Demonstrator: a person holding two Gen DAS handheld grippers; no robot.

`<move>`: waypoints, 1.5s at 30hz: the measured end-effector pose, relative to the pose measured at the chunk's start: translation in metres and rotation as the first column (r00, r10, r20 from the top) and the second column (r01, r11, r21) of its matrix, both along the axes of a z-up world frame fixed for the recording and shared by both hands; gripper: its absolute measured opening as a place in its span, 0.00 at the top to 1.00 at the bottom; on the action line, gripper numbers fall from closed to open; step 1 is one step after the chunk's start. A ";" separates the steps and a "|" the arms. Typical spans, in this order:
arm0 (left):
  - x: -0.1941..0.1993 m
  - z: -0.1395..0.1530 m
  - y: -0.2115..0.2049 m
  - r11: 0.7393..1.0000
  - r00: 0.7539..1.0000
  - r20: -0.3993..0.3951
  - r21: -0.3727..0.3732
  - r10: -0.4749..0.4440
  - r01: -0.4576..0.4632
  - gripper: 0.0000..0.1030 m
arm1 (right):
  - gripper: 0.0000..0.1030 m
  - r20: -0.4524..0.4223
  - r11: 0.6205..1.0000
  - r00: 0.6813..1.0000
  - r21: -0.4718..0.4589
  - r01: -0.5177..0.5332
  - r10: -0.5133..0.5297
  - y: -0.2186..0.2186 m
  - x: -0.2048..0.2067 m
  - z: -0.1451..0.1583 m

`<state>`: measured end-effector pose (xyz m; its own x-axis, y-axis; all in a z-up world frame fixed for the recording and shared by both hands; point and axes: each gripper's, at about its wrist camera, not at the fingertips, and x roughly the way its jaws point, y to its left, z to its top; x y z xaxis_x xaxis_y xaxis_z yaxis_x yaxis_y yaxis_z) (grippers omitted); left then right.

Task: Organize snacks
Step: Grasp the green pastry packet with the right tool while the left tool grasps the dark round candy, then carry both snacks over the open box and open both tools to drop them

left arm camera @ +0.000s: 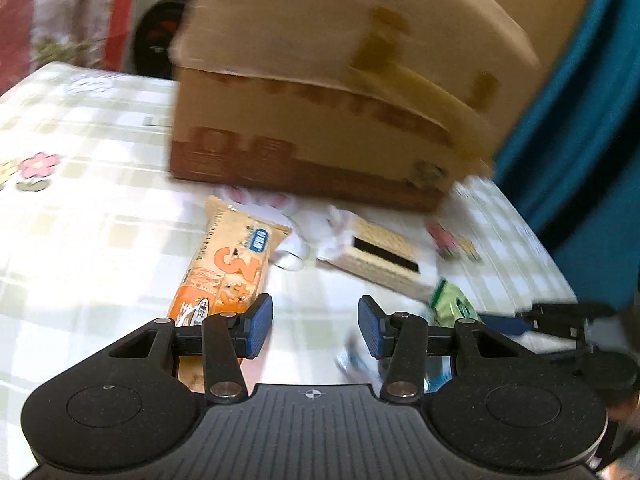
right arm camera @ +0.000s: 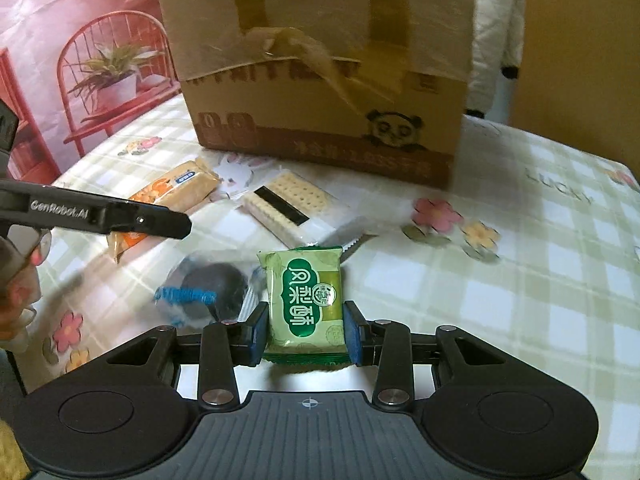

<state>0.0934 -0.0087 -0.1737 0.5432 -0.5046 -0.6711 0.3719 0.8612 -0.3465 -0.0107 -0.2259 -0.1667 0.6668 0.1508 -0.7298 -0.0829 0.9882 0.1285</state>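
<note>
My right gripper [right arm camera: 306,332] is shut on a green snack packet [right arm camera: 304,300], which stands upright between the blue pads just above the table. My left gripper [left arm camera: 316,326] is open over the cloth with nothing between its pads. An orange-and-cream snack bar [left arm camera: 228,268] lies just beyond its left finger. A clear pack of square crackers [left arm camera: 380,256] lies ahead to the right, and the green packet [left arm camera: 452,306] shows at the right edge. A dark round snack in a clear wrapper with blue trim [right arm camera: 212,288] rests left of the green packet. The tall cardboard box [right arm camera: 320,80] stands behind all the snacks.
The table wears a pale green checked cloth with flower prints [right arm camera: 520,280]. The left gripper's black finger [right arm camera: 120,216] reaches in over the orange bar [right arm camera: 176,188]. A person in a teal garment [left arm camera: 580,140] stands at the table's right side. A red printed backdrop [right arm camera: 60,60] hangs behind.
</note>
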 end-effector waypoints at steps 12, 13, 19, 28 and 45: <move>-0.031 0.011 -0.029 0.965 0.958 0.110 0.024 -0.263 0.262 0.33 | 0.66 0.060 0.992 0.991 0.028 0.121 -0.122 -0.035 -0.021 0.017; -0.033 0.009 -0.035 0.957 0.950 0.115 0.044 -0.289 0.286 0.32 | 0.66 0.063 0.991 0.989 0.031 0.133 -0.135 -0.038 -0.024 0.018; -0.036 -0.003 -0.060 0.930 0.927 0.112 0.132 -0.358 0.343 0.23 | 0.66 0.076 0.988 0.986 0.034 0.149 -0.152 -0.042 -0.028 0.021; -0.024 -0.017 -0.073 0.936 0.950 0.098 0.228 -0.296 0.268 0.29 | 0.66 0.056 0.989 0.987 0.021 0.149 -0.150 -0.030 -0.023 0.015; -0.036 0.034 -0.035 0.992 0.979 0.166 0.060 -0.122 0.113 0.53 | 0.66 0.126 0.988 0.980 0.017 0.153 -0.154 -0.032 -0.017 0.040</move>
